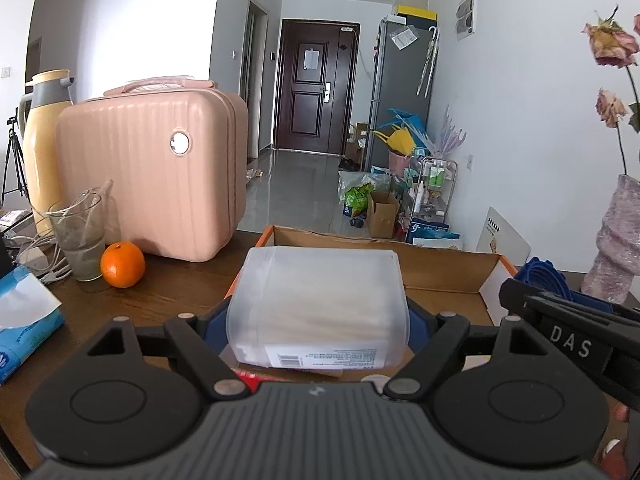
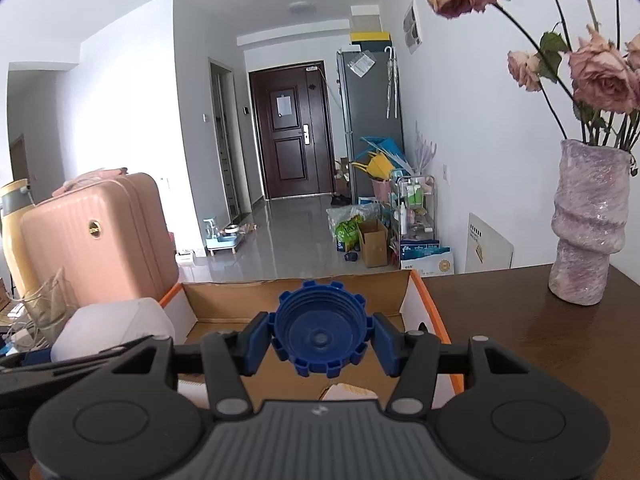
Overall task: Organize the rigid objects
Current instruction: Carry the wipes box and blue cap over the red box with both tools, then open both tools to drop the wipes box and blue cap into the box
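My left gripper (image 1: pixel 318 320) is shut on a translucent plastic box (image 1: pixel 320 304) of pale sticks with a white label, held above the near end of an open cardboard box (image 1: pixel 444 272) with orange outer sides. My right gripper (image 2: pixel 320 340) is shut on a blue ridged cap (image 2: pixel 320 330), its hollow side facing the camera, above the same cardboard box (image 2: pixel 224 300). In the right wrist view the plastic box (image 2: pixel 112 328) and the left gripper show at the left. In the left wrist view the blue cap (image 1: pixel 548 280) and the right gripper's black body appear at the right.
On the dark wooden table (image 1: pixel 168 288) stand a pink hard case (image 1: pixel 156 168), a cream thermos (image 1: pixel 42 136), a glass (image 1: pixel 80 236), an orange (image 1: pixel 122 264) and a tissue pack (image 1: pixel 24 316). A pink vase (image 2: pixel 588 224) with dried roses stands right. Paper items lie inside the box.
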`<state>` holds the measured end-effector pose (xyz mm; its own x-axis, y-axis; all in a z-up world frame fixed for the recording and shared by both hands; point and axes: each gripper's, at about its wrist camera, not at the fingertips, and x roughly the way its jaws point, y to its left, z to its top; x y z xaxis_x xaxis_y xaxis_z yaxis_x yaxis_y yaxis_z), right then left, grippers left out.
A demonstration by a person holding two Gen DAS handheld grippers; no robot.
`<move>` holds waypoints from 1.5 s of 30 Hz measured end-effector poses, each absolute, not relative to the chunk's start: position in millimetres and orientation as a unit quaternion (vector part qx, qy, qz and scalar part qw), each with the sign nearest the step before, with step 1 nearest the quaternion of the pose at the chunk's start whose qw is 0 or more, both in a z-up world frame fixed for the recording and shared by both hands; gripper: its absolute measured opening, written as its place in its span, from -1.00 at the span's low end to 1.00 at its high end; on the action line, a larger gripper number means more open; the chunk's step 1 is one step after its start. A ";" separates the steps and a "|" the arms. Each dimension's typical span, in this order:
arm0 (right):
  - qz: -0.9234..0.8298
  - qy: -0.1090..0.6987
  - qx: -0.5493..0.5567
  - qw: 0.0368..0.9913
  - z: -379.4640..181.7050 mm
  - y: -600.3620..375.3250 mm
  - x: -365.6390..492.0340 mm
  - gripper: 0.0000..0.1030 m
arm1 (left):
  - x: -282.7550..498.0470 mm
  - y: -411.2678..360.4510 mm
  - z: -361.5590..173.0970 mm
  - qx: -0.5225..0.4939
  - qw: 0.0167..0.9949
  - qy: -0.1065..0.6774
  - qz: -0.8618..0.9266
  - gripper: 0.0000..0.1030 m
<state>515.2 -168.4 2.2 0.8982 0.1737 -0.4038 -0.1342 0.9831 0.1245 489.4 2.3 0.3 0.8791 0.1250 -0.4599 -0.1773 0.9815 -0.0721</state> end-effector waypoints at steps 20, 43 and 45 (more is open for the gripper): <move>0.037 0.286 0.040 0.957 -33.1 -164.0 580.2 0.04 | 560.9 4.5 -29.4 -0.028 0.949 0.302 0.085 0.61; 0.009 0.316 0.044 0.948 -51.7 -166.8 587.7 0.75 | 557.6 16.6 -31.0 -0.027 0.950 0.299 0.090 0.98; 0.015 0.319 0.051 0.946 -51.5 -167.9 588.4 0.83 | 556.1 17.1 -28.1 -0.030 0.951 0.295 0.087 1.00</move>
